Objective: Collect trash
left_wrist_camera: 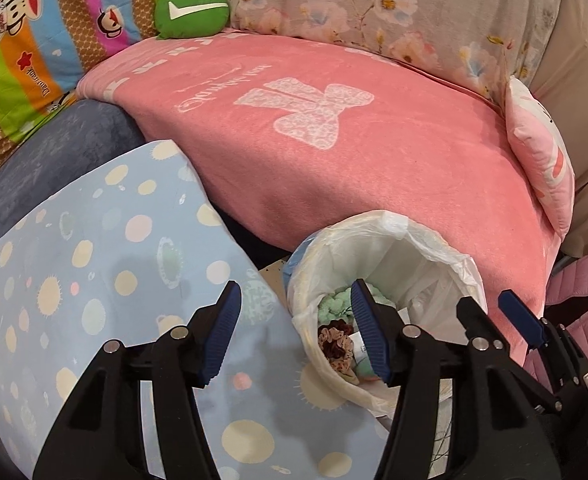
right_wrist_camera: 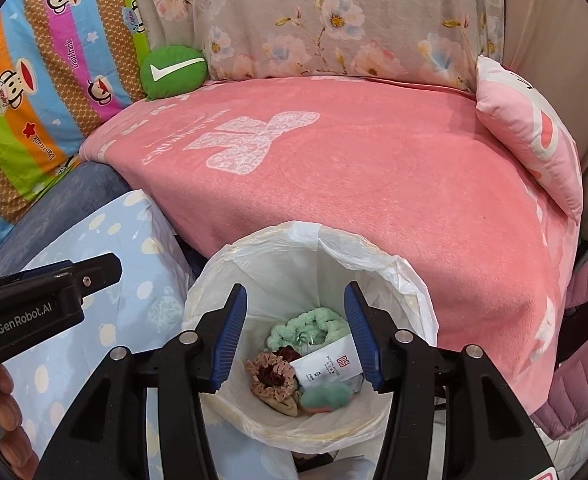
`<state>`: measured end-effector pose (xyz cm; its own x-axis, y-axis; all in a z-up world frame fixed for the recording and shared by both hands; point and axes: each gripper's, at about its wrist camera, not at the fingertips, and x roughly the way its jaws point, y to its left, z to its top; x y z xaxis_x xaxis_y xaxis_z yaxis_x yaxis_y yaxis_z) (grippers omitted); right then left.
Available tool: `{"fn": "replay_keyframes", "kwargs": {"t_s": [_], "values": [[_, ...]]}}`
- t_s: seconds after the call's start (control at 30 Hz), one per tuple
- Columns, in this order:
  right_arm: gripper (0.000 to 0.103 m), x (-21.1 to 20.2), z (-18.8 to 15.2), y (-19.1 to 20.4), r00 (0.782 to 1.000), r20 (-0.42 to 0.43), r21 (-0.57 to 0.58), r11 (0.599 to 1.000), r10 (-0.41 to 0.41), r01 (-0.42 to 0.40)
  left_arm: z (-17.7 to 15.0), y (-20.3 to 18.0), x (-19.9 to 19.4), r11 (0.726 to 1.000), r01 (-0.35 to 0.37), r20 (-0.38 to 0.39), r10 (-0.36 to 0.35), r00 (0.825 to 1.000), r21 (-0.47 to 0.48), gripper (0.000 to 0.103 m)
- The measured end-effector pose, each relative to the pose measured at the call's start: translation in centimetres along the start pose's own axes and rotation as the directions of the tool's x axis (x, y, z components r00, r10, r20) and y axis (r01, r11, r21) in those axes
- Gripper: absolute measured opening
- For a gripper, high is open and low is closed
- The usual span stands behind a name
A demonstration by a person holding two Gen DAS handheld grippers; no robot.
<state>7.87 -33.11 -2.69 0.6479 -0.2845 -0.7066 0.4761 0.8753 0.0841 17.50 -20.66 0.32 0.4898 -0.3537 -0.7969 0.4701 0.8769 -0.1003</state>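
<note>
A trash bin lined with a white plastic bag (right_wrist_camera: pixel 373 264) stands in front of the pink-covered sofa; it also shows in the left wrist view (left_wrist_camera: pixel 425 240). Inside lie a green fuzzy scrunchie (right_wrist_camera: pixel 305 326), a brown and beige scrunchie (right_wrist_camera: pixel 272 376), a white hotel packet (right_wrist_camera: pixel 327 364) and a green-pink ball (right_wrist_camera: pixel 325 396). My right gripper (right_wrist_camera: pixel 295 336) is open and empty, right above the bin's mouth. My left gripper (left_wrist_camera: pixel 295 328) is open and empty, over the bin's left rim and the blue dotted surface. The left gripper's body (right_wrist_camera: pixel 34 300) shows at the left of the right wrist view.
A blue dotted surface (left_wrist_camera: pixel 94 280) lies left of the bin. The sofa has a pink blanket (right_wrist_camera: pixel 353 168), a green round cushion (right_wrist_camera: pixel 172 70), a pink pillow (right_wrist_camera: pixel 533 132), a floral back cover (right_wrist_camera: pixel 333 20) and a striped monkey-print cloth (right_wrist_camera: pixel 34 80). A pink quilted jacket (right_wrist_camera: pixel 581 360) is at right.
</note>
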Motion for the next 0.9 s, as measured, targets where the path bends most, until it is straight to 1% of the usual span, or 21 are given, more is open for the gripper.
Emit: {"fn": "replay_keyframes", "kwargs": {"t_s": [0.23,0.33,0.43,0.5,0.57,0.7,0.8,0.83,0.9], "values": [[0.05,-0.6,-0.3,0.7,1.0,-0.003,-0.012,1.0,-0.004,0.004,-0.6,0.8,-0.4,1.0,-0.002,0.0,0.002,1.0,-0.004,0.054],[0.055,-1.0,-0.7,0.8,1.0,-0.006,-0.016,1.0,-0.009,0.009,-0.8,1.0,-0.6,1.0,0.0,0.002,0.0,1.0,-0.007,0.054],[0.056,-1.4,-1.0,0.6,1.0,-0.014,-0.014,1.0,-0.012,0.012,-1.3,1.3,-0.9,1.0,-0.001,0.006,0.002,1.0,-0.009,0.054],[0.06,-1.7,-1.3,0.5,1.0,-0.02,-0.009,1.0,-0.015,0.015,-1.5,1.5,-1.1,1.0,-0.002,0.005,0.002,1.0,-0.014,0.054],[0.067,-2.0,-1.6,0.4,0.999,-0.025,-0.008,1.0,-0.025,0.025,-1.9,1.7,-1.1,1.0,-0.005,0.001,0.005,1.0,-0.019,0.054],[0.071,-2.5,-2.1,0.4,0.998,-0.043,-0.022,0.998,-0.051,0.05,-2.6,1.9,-1.2,1.0,-0.022,-0.004,0.022,1.0,-0.022,0.059],[0.076,-2.8,-2.6,0.4,0.996,-0.056,-0.039,0.997,-0.068,0.066,-3.2,2.2,-1.1,0.999,-0.029,-0.011,0.029,1.0,-0.028,0.061],[0.078,-2.8,-2.8,0.4,0.996,-0.059,-0.044,0.997,-0.068,0.066,-3.5,2.2,-1.1,0.999,-0.033,-0.015,0.032,0.999,-0.029,0.064],[0.079,-3.0,-3.1,0.5,0.995,-0.069,-0.055,0.996,-0.072,0.068,-4.0,2.2,-1.0,0.999,-0.045,-0.015,0.045,0.999,-0.026,0.067]]}}
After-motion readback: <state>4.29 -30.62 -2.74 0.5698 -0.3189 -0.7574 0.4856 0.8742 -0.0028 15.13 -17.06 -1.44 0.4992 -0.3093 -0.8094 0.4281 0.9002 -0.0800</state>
